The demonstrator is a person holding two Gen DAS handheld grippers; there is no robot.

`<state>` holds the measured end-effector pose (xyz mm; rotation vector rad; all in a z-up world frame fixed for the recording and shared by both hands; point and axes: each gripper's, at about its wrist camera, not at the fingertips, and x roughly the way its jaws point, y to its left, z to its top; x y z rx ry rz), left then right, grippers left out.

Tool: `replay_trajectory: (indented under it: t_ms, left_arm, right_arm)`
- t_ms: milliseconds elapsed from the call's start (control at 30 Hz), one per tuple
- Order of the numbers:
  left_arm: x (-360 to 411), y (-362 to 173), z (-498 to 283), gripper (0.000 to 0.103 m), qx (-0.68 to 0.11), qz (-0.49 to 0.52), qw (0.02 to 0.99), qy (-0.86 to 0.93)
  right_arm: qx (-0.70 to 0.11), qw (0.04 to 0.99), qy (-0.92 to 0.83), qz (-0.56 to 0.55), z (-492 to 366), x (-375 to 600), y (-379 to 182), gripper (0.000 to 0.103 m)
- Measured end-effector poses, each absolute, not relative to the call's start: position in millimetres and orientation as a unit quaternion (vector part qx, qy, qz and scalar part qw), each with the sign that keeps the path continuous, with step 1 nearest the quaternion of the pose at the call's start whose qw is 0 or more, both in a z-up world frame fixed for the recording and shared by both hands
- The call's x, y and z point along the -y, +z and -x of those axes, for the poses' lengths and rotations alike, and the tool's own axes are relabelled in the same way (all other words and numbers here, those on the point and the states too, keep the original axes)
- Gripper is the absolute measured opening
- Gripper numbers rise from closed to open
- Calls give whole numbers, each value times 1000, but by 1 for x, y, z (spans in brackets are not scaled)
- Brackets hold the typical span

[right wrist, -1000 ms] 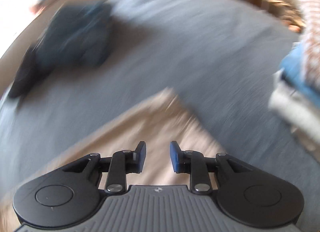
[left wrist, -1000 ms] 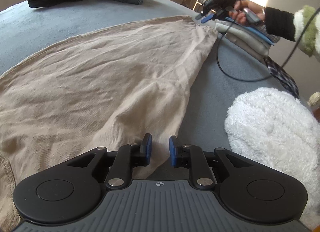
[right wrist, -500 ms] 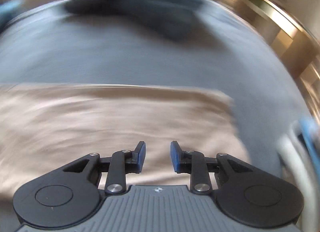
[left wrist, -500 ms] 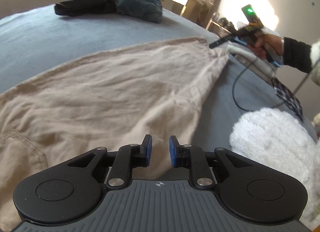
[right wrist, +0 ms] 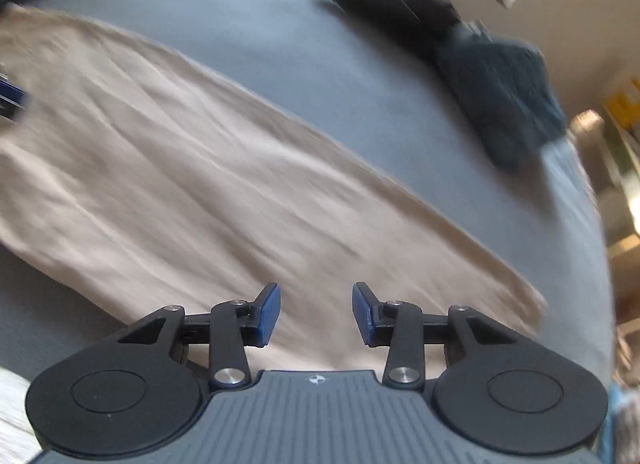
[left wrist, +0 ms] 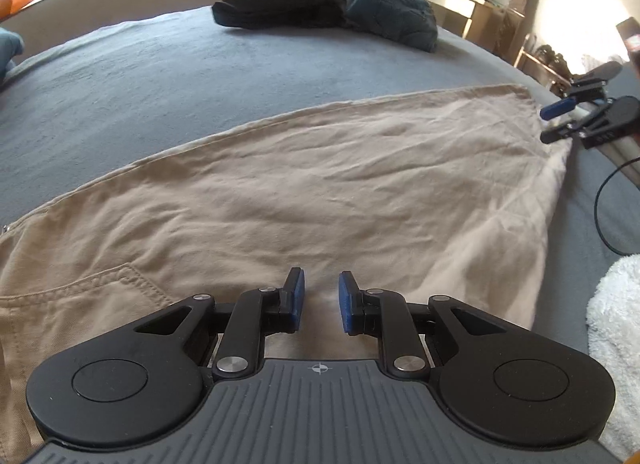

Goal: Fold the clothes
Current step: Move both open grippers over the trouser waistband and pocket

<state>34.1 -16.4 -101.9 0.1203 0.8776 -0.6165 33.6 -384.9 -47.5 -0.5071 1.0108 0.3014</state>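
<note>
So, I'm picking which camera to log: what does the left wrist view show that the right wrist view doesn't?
Only the left wrist view shows the trousers' stitched pocket, a white fluffy item, a black cable and the whole right claw, jaws apart. Only the right wrist view shows the beige trousers' far hem end, blurred. Both share the trousers spread on the grey bedcover, the dark clothes pile, and an empty claw of their own; the left claw has a narrow gap.
</note>
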Motion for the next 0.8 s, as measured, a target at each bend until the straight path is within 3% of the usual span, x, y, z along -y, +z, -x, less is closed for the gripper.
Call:
replay_trajectory:
  t_ms: [167,300,433,567,667,733,800]
  left_arm:
    - [16,-99,-35,18,-425,-59,861,-272]
    - [-4,-70,-38,18,-395,-95,880,-245]
    - [-44,-26,-46,19,-346,-127,909,-194]
    - [-76,5,-52,19,-318,-135,927,-143]
    - [-88,9,-51,19,-320,-121,932,-123]
    - [-89,4,-48,19,-330,-106,929,-129]
    - [-89,-1,-44,19,-340,-91,926,-137]
  right_arm:
    - [-525,773,182,305,-19,344,-101,43]
    - [-543,765,150,311,-24,344,-83,42]
    - [-437,819,115,352,-21,333,-22,42]
    - [-246,943,83,207,-16,318,77,43]
    - [-132,978,155,52,5,300,128,44]
    - [-106,964,236,-54,14,290,142,55]
    - [-138,931,297,-159,12,282,133,71]
